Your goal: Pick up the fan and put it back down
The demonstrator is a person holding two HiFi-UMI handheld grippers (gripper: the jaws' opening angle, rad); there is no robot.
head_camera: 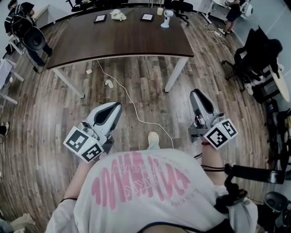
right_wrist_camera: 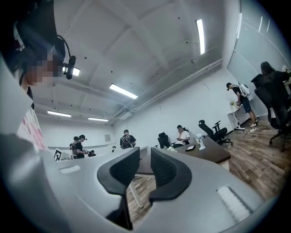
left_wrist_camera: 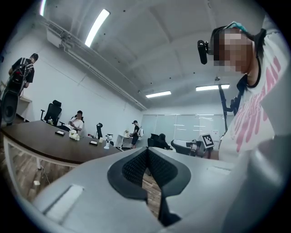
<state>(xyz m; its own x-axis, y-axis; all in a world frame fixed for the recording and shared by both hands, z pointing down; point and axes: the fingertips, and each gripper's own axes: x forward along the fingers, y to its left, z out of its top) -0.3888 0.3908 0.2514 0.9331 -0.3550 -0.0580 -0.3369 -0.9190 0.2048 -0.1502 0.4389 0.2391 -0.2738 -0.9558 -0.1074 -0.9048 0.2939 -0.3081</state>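
The fan (head_camera: 167, 18) is small and white and stands upright near the far edge of the dark brown table (head_camera: 122, 43). It also shows far off in the left gripper view as the fan (left_wrist_camera: 108, 141) and in the right gripper view as the fan (right_wrist_camera: 200, 140). Both grippers are held close to the person's body, over the wooden floor and well short of the table. My left gripper (head_camera: 117, 105) (left_wrist_camera: 147, 150) is shut with its pads meeting and nothing in them. My right gripper (head_camera: 194, 92) (right_wrist_camera: 145, 152) is open, with a narrow empty gap between its pads.
Two dark flat frames (head_camera: 100, 18) (head_camera: 147, 17) and a white bunch (head_camera: 118, 14) lie on the table. A white cable (head_camera: 127, 98) runs across the floor. Office chairs (head_camera: 254, 54) crowd the right side. People stand at the back left (head_camera: 20, 22) and back right (head_camera: 234, 11).
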